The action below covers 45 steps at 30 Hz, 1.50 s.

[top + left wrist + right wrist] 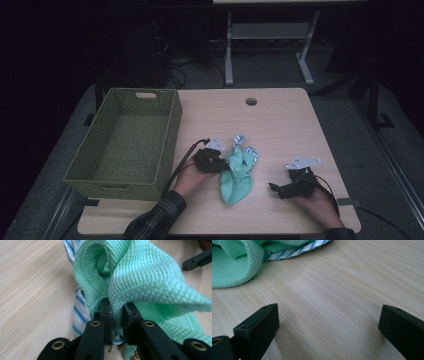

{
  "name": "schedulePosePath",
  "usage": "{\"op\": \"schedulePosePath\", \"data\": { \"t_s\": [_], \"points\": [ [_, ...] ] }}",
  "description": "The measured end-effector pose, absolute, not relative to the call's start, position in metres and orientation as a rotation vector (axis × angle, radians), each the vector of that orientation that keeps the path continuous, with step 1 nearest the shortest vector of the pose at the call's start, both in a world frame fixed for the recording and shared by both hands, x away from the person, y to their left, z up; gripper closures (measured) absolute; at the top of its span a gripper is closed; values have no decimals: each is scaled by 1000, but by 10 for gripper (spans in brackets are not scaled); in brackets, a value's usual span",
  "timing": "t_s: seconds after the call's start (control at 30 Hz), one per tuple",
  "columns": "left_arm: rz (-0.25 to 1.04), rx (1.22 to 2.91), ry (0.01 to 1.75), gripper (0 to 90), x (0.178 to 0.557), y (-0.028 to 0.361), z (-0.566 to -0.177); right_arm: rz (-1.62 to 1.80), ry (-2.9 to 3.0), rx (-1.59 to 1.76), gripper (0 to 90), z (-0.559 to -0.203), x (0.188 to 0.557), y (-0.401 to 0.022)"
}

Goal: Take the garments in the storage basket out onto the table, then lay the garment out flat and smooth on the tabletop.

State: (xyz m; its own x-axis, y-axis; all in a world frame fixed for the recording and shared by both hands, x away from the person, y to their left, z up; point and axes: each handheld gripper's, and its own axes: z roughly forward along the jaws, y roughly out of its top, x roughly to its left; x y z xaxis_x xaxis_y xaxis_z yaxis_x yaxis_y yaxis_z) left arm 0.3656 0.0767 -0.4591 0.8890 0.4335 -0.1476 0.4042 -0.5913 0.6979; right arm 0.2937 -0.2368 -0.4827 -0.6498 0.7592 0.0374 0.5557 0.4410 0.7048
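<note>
Now the left gripper [117, 312] has its fingers clamped on the green cloth [147, 277]; right gripper [328, 322] fingers apart; next, carry it to the basket [172, 125].

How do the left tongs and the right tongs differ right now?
The left tongs are pinched on a fold of the mint-green waffle-weave cloth; the right tongs stand wide open with nothing between them. The left tongs sit at the cloth, the right tongs apart from it over the light wooden table. Both have black jaws.
</note>
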Motion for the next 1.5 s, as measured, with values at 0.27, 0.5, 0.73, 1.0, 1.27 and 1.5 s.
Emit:
{"op": "schedulePosePath", "data": {
  "t_s": [0.27, 0.5, 0.73, 1.0, 1.27, 1.5],
  "points": [
    [46, 2198, 609, 558, 354, 86, -432, 1019, 2412, 1133, 30, -483, 294, -237],
    [-49, 2155, 583, 540, 336, 96, -411, 1020, 2412, 1133, 30, -483, 294, -237],
    [-53, 2201, 513, 803, 311, 86, -408, 1021, 2411, 1132, 31, -483, 293, -237],
    [-115, 2293, 453, 886, 287, 66, -425, 1021, 2414, 1128, 31, -483, 293, -237],
    [-121, 2325, 494, 881, 284, 71, -437, 1020, 2414, 1130, 31, -483, 293, -237],
    [13, 2442, 533, 872, 285, 79, -453, 1020, 2415, 1127, 31, -483, 293, -237]
  ]
}}
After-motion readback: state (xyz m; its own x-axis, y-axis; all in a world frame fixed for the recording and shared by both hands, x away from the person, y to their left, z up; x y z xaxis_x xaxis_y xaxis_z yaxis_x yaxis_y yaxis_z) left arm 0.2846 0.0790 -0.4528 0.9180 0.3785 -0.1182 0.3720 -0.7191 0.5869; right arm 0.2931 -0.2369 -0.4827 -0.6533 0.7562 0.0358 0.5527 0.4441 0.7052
